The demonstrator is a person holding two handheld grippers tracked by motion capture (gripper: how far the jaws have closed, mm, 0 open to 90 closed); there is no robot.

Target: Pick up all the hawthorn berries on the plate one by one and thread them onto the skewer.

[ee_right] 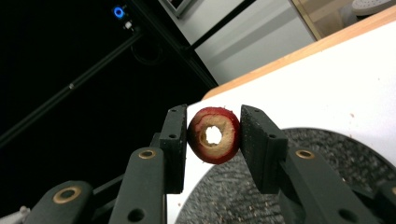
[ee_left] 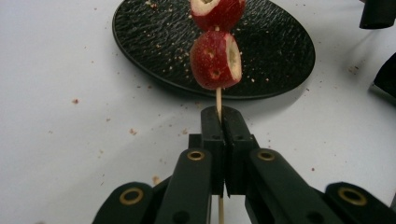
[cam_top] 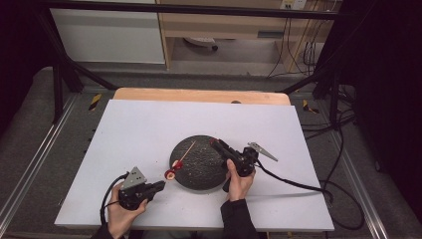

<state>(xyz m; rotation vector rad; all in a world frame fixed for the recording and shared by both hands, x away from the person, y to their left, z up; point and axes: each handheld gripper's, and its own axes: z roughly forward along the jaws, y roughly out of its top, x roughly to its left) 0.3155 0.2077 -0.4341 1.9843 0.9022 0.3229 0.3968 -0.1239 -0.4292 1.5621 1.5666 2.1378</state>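
My left gripper [ee_left: 219,116] is shut on the bare end of a thin wooden skewer [ee_left: 218,95]. Two red cored fruit pieces [ee_left: 215,59] are threaded on it, one behind the other, over the near rim of a black textured plate [ee_left: 280,56]. In the high view the left gripper [cam_top: 161,185] lies left of the plate [cam_top: 204,174], and the skewer [cam_top: 186,151] slants up and right across it. My right gripper [ee_right: 214,140] is shut on a single red fruit ring [ee_right: 214,135], whose cored hole faces the camera. It is raised over the plate's right part [cam_top: 214,142].
Crumbs are scattered on the white tabletop [cam_top: 139,129] and on the plate. A wooden edge [cam_top: 199,94] runs along the table's far side. Black cables [cam_top: 298,184] trail off to the right, and a dark metal frame [cam_top: 64,69] stands behind the table.
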